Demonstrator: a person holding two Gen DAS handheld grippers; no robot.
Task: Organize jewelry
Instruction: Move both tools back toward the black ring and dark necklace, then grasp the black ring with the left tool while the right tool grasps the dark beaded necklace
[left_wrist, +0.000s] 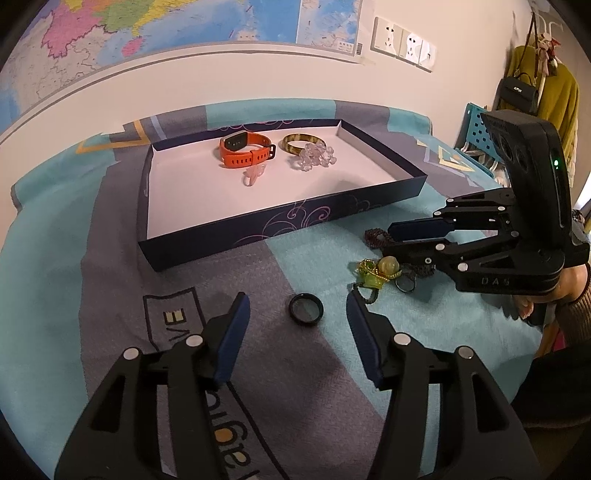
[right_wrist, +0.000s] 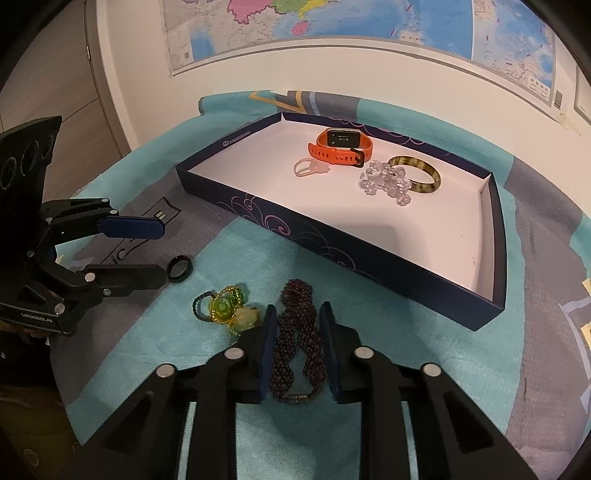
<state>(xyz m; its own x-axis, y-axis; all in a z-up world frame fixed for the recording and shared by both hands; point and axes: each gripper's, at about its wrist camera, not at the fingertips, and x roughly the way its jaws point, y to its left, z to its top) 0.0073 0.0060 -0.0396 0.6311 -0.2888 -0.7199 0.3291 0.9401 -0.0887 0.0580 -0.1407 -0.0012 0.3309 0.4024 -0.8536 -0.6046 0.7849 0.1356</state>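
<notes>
Right hand-held gripper (right_wrist: 298, 314) clamps the dark beaded bracelet (right_wrist: 295, 332); left hand-held gripper (left_wrist: 297, 301) gapes around the black ring (left_wrist: 306, 310).

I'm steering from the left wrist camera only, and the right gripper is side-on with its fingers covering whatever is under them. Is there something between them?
Observer: Yes. The right gripper straddles a dark beaded bracelet, with one finger along each side.
Operator: Is it lifted yet?
Observer: No. It lies on the cloth, and its clasp sits deep between the fingers.
Operator: Are the pads squeezing it?
Observer: They stand close against both sides of the beads, but I can't tell whether they press.
</notes>
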